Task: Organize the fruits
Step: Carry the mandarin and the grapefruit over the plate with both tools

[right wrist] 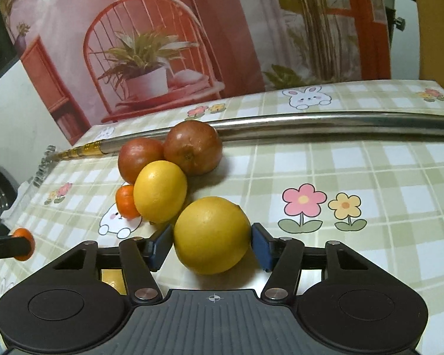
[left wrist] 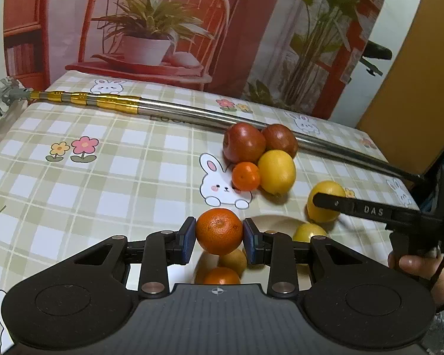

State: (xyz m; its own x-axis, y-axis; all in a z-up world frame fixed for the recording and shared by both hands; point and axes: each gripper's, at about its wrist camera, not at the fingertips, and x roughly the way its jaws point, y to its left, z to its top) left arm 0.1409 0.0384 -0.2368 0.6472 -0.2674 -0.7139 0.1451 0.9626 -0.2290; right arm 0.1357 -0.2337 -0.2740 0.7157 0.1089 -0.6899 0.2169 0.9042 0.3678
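Worktop (left wrist: pixel 74 195) still carries loose cluster mid-worktop: two red fruits (left wrist: pixel 244 142), lemon (left wrist: pixel 276 171), small mandarin (left wrist: pixel 245 176). Plate (left wrist: pixel 273 222) near front edge holds several fruits. My right tool (right wrist: pixel 211 241) brackets big lemon (right wrist: pixel 211 235), pads barely touching, grip uncertain. My left tool (left wrist: pixel 219 236) pinches mandarin (left wrist: pixel 219 230) above plate. Roughly halfway.

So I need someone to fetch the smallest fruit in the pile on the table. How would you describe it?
Find the long metal pole lying across the checked tablecloth; a cluster of fruit sits against it. The small tangerine is on the near left edge, beside a lemon, over a printed bunny. It alone is orange there.
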